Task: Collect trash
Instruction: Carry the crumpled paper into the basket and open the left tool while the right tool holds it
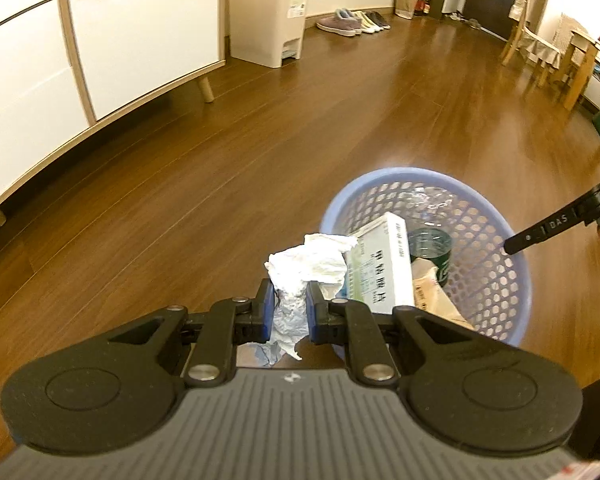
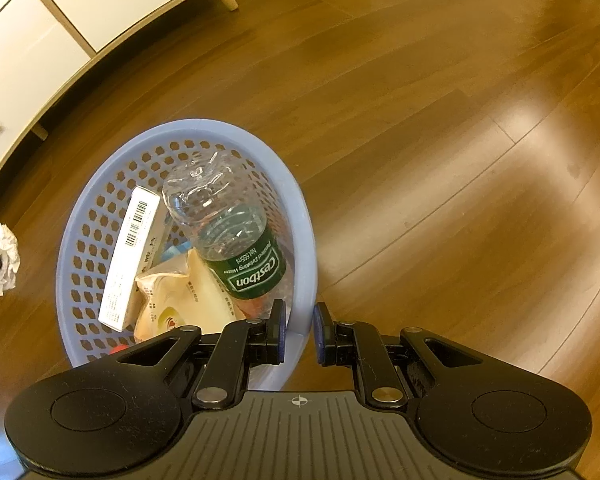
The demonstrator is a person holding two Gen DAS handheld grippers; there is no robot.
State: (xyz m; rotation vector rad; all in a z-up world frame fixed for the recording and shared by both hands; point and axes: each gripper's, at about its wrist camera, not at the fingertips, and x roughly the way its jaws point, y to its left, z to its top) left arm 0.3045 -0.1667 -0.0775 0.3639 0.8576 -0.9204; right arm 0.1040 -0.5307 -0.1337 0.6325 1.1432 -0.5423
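Holding a crumpled white tissue (image 1: 300, 280), your left gripper (image 1: 291, 312) sits low in the middle of the left wrist view, its blue pads pressed against the wad from both sides. The tissue sticks up above the fingers and a tail of it hangs down below them. Behind it, the upper left of that frame shows a white cabinet (image 1: 100, 40) on wooden legs, and a beige pedal bin (image 1: 268, 12) stands against the wall at top centre. A row of shoes (image 1: 351, 22) lies beyond it on the brown wood floor (image 1: 220, 160). To the right of the tissue, just beside it, stands the lilac basket (image 1: 491, 280), already holding a white box (image 1: 383, 268), a plastic bottle (image 1: 431, 248) with a green label and a beige wrapper (image 1: 431, 292).

In the right wrist view the tissue shows at the far left edge, clear of the basket. Your right gripper (image 2: 299, 330) is at bottom centre, its fingers straddling the basket's near rim: one pad inside the wall, the other outside. A sliver of gap shows beside the wall, so you cannot tell whether the rim is truly pinched.
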